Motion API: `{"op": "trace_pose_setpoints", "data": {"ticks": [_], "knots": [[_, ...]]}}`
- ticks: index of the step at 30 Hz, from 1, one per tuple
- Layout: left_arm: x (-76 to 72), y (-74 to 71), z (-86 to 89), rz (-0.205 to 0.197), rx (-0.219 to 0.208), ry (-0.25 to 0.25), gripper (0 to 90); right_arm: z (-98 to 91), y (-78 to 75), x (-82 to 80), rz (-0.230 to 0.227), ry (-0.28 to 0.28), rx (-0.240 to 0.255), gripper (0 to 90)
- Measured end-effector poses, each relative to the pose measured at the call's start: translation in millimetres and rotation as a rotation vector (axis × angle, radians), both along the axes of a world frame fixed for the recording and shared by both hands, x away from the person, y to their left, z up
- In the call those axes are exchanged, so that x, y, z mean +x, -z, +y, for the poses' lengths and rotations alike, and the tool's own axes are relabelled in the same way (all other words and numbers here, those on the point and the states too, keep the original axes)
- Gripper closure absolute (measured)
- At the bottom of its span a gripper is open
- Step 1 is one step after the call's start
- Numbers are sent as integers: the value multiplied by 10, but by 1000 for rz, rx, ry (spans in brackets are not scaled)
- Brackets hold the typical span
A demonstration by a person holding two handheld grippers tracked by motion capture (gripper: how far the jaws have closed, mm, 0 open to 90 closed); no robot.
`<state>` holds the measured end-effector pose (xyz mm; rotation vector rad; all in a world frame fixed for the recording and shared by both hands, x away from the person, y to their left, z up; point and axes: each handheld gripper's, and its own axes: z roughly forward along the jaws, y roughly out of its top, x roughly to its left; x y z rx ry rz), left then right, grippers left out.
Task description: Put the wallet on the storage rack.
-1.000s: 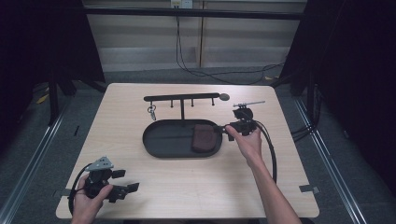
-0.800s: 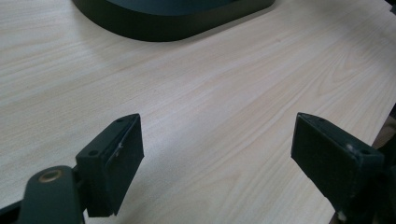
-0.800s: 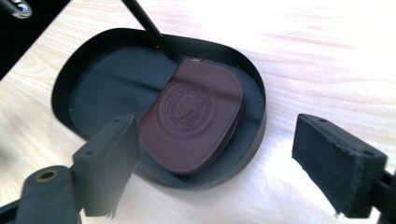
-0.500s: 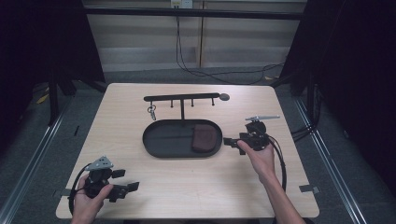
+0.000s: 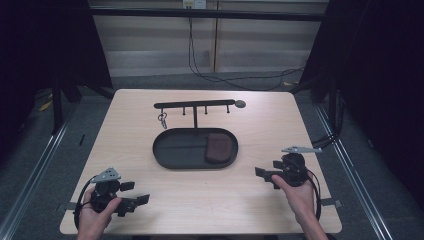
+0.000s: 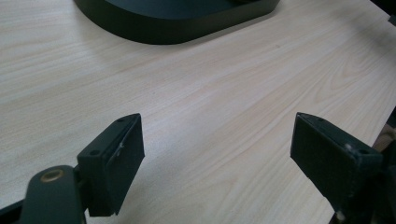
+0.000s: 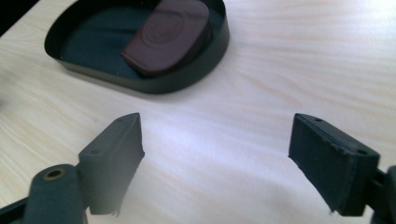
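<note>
The table point(image 5: 250, 200) bore a black tray point(image 5: 172, 150), with a brown pouch point(image 5: 218, 148) lying at its right end. The right gripper point(image 5: 263, 175), jaws wide and empty, sat near it; the left gripper point(image 5: 134, 193), likewise wide, rested well apart.

The tray point(image 5: 175, 150) is black. The pouch point(image 5: 218, 147) in it is dark brown. The table point(image 5: 250, 200) is light wood with thin stripes.
</note>
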<state>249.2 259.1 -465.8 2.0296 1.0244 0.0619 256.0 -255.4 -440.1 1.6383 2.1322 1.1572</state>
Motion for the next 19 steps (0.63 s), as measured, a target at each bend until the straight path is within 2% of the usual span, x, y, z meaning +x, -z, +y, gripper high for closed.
{"op": "trace_pose_setpoints", "data": {"ticks": [3,4,7,11,15,17,19], "knots": [[1,3,2,2,-3,-3,174,-45,12,-76,3,4,-6,167],[1,7,-1,4,-2,-5,174,-97,26,-145,-8,1,-24,167],[0,7,-3,7,-2,0,174,-156,46,-210,-7,15,-22,167],[1,7,0,13,-9,-3,174,-308,147,-341,-15,55,-27,166],[4,0,-1,17,-19,-4,174,-385,226,-401,-7,78,-37,166],[2,-5,-1,12,-21,-1,174,-456,296,-432,12,98,-47,165],[2,-8,2,11,-26,0,174,-481,323,-421,24,116,-75,164]]}}
